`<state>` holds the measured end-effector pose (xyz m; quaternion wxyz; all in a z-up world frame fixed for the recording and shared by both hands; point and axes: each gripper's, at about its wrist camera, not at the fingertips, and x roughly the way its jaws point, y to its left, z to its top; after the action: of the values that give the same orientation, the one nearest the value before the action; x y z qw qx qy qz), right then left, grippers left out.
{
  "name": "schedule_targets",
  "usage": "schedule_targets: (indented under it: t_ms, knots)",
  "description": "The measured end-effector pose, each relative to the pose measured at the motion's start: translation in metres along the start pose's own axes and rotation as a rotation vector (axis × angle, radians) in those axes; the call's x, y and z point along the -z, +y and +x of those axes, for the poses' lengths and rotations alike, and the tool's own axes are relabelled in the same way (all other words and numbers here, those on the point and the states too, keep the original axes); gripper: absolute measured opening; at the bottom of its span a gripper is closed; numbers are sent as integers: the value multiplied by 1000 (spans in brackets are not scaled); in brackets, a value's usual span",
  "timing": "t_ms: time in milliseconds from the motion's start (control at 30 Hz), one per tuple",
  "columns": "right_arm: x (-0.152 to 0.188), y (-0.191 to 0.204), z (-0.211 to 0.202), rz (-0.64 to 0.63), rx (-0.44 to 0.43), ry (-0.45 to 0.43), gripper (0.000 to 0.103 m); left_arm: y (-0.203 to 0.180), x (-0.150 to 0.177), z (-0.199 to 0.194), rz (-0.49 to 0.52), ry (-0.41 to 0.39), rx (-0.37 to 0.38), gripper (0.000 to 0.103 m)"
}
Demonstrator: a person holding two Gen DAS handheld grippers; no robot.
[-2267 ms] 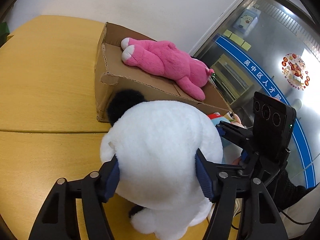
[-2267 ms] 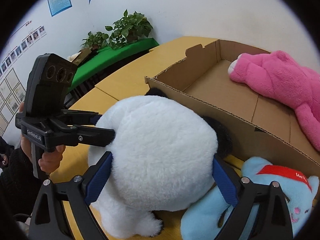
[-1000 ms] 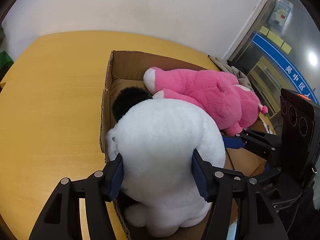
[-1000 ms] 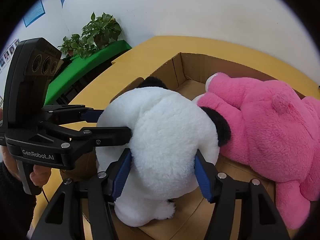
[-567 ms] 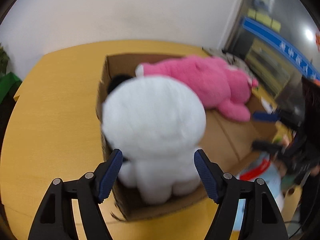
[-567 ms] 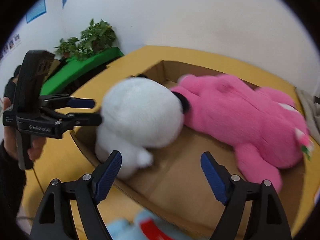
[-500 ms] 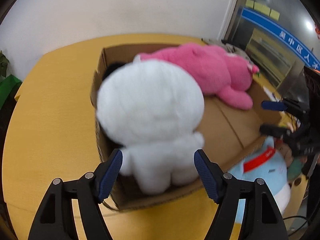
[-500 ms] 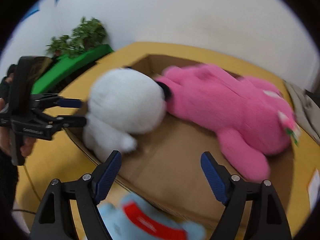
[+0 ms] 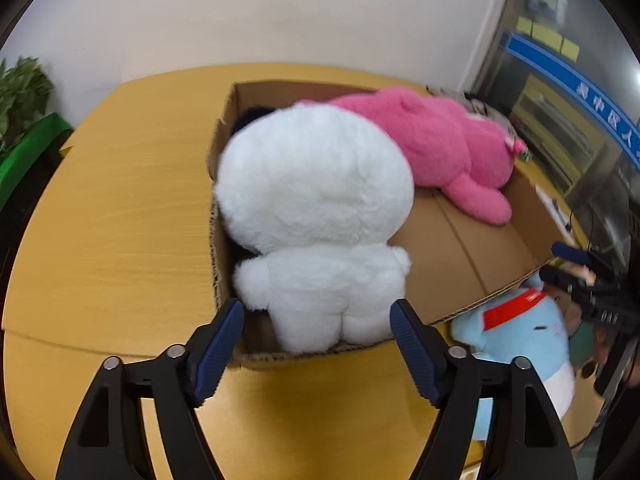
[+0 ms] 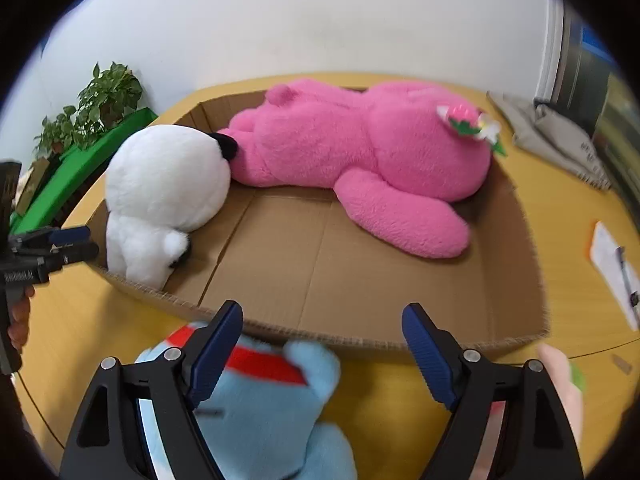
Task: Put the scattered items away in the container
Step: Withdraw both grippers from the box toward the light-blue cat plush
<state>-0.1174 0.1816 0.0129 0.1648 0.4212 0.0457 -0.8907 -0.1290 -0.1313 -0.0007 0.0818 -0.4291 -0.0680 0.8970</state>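
Note:
A white plush panda (image 9: 316, 208) (image 10: 164, 192) lies in the left end of the shallow cardboard box (image 9: 472, 264) (image 10: 360, 272), beside a big pink plush bear (image 9: 432, 144) (image 10: 360, 152). A light-blue plush with a red band (image 10: 256, 392) (image 9: 524, 340) lies on the yellow table in front of the box. My left gripper (image 9: 316, 340) is open and empty, just behind the panda. My right gripper (image 10: 320, 344) is open and empty, above the blue plush at the box's near wall.
A pale pink toy (image 10: 560, 380) lies at the right edge by my right gripper. Grey cloth (image 10: 552, 136) and a paper with a pen (image 10: 616, 268) lie on the table right of the box. Potted plants (image 10: 96, 112) stand beyond the table's left edge.
Both grippers carried the panda into the box, opened and let it go. They have since drawn back from it, the right one swinging over to the blue plush.

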Motion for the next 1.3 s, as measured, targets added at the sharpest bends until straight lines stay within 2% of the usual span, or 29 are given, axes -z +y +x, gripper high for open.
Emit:
schedule_targets:
  t_ms: [33,100,233,400,500,533,567,733,1300]
  knots:
    - [0,4,-7,-13,18,-23,82,-5,3,-13,-11,-38,9,97]
    - [6,9,-27,-12,55,-76,83,-17,11,-34,-21,-103,28,103]
    - [25,14,-53,15,-15,-178,83,-48,29,-54,-1,-151,72,103]
    - [39,17,-74,71,36,-260,84,-78,49,-55,-6,-152,75,103]
    - [45,19,-86,69,70,-302,91,-91,57,-53,3,-148,76,103]
    - [47,19,-90,69,77,-314,100,-95,59,-52,3,-145,75,103]
    - [49,18,-92,73,79,-321,103,-98,61,-52,3,-143,77,103]
    - [57,18,-90,62,102,-301,103,-109,71,-46,-7,-124,87,103]
    - [71,13,-88,39,76,-241,103,-107,78,-32,-43,-74,125,103]
